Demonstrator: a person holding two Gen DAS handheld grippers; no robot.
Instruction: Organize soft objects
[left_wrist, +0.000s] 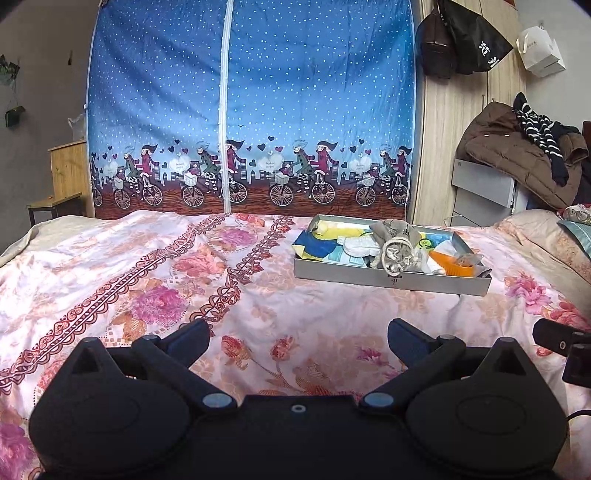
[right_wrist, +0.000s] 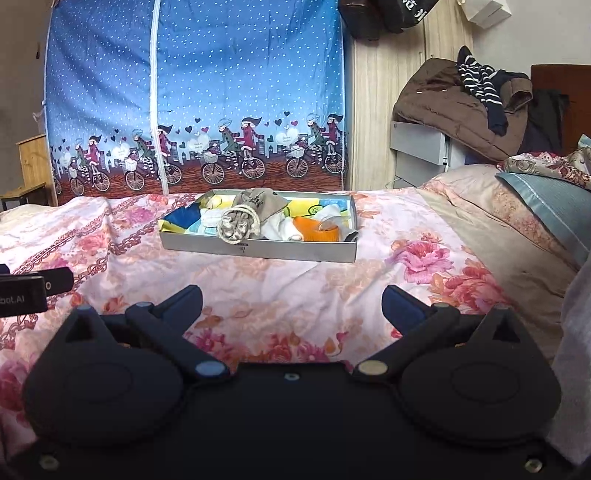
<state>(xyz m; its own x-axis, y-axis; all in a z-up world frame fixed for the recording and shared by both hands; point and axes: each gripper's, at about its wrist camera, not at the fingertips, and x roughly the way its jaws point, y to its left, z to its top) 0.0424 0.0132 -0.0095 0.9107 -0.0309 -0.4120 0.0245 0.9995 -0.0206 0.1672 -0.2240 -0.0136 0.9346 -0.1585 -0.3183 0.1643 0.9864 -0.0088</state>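
A shallow grey tray heaped with soft items, a grey drawstring pouch uppermost beside what may be an orange sock, is seen resting on a floral bedspread. The left gripper and right gripper are held low over the bedspread, well short of the tray, jaws spread wide and empty.
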